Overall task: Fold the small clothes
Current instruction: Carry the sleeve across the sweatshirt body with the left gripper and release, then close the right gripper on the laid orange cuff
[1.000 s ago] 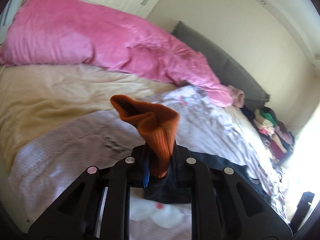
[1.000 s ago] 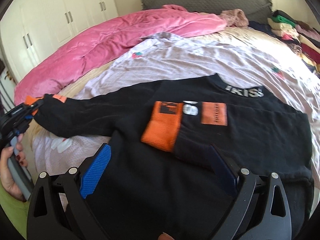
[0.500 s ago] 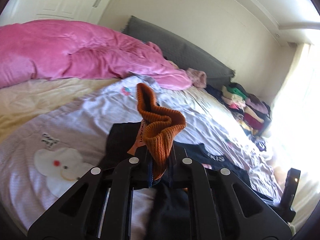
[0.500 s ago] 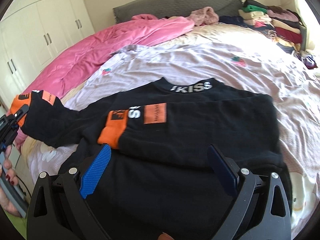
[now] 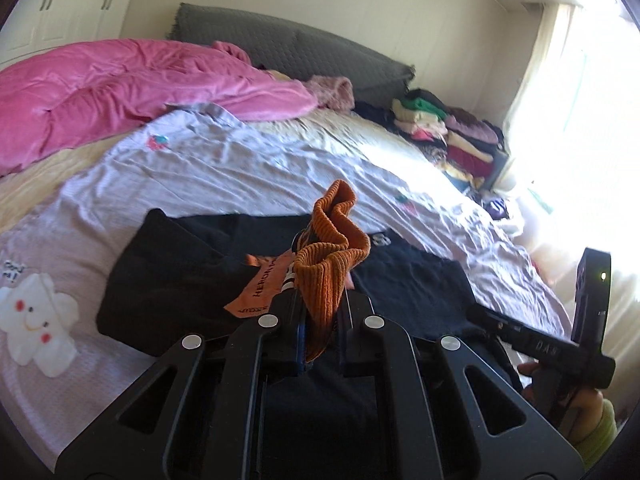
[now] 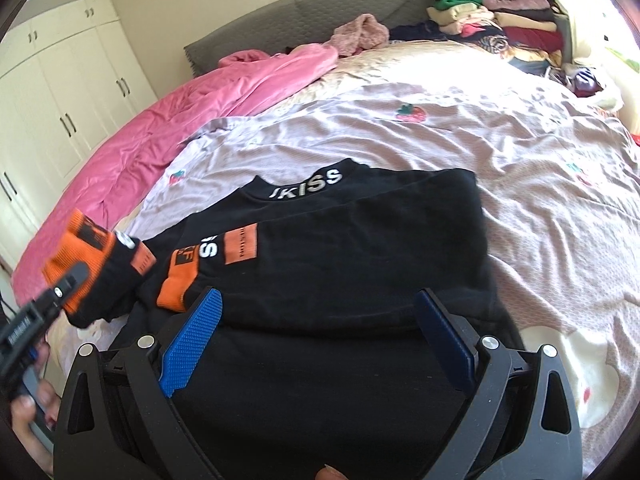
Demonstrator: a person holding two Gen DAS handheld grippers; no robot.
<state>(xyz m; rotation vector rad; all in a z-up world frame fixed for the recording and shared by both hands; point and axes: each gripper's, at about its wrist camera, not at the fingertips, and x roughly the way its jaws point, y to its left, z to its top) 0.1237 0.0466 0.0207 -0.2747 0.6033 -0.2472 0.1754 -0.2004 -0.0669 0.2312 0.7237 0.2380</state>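
Bed edges: the bed (image 6: 552, 168) carried a lilac sheet (image 5: 248, 168) with bare room on the far and right sides of the garment; a pink duvet (image 5: 120, 88) was bunched along the left, a grey headboard (image 6: 304, 20) stood at the back, and stacked folded clothes (image 6: 492, 16) filled the far right corner.
Sweater: a black sweater (image 6: 360, 248) lay flat on the sheet, white lettering at the collar, orange patches on the sleeves. One sleeve was already folded across the chest, its orange cuff near the left side.
Other sleeve: lifted off the bed at the left, its ribbed orange cuff (image 5: 328, 264) standing up crumpled.
Left gripper (image 5: 320, 316): jaws pinched tight on that orange cuff, black sleeve fabric trailing beneath; a hand (image 6: 32, 420) gripped its handle.
Right gripper (image 6: 320, 340): jaws spread wide with nothing between them, blue pads (image 6: 192, 336) poised over the sweater's lower body; contact with the fabric could not be told.
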